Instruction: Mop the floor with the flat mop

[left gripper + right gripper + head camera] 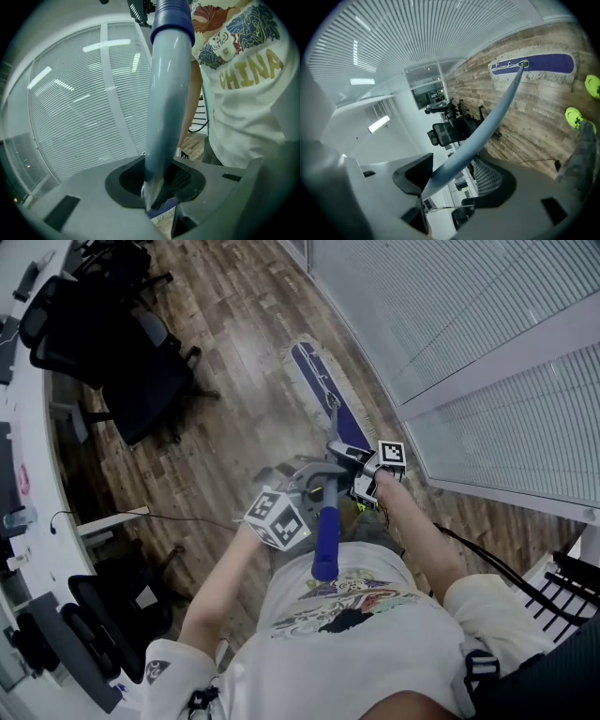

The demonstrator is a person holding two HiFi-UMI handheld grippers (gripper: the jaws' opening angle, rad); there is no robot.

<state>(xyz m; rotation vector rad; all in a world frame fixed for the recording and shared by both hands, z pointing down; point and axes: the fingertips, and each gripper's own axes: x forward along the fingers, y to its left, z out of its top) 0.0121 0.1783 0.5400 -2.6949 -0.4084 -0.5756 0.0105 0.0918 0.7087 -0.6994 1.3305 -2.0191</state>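
Note:
The flat mop's blue head (317,381) with its white fringe lies on the wood floor beside the glass wall, and shows again in the right gripper view (543,64). Its grey pole (335,432) runs back to a blue end grip (326,540) at my waist. My left gripper (323,486) is shut on the pole (164,103) just below the blue grip (172,18). Higher up the pole, my right gripper (339,454) is open. The pole (487,122) passes between its jaws (454,180), leaning on one pad, with a gap to the other.
Black office chairs (141,381) stand at the left beside a white desk (19,474). A dark cable (187,517) lies on the floor. The glass wall with blinds (469,334) closes the right side. A black rack (572,577) stands at the right. Yellow-green shoes (574,117) are near the mop head.

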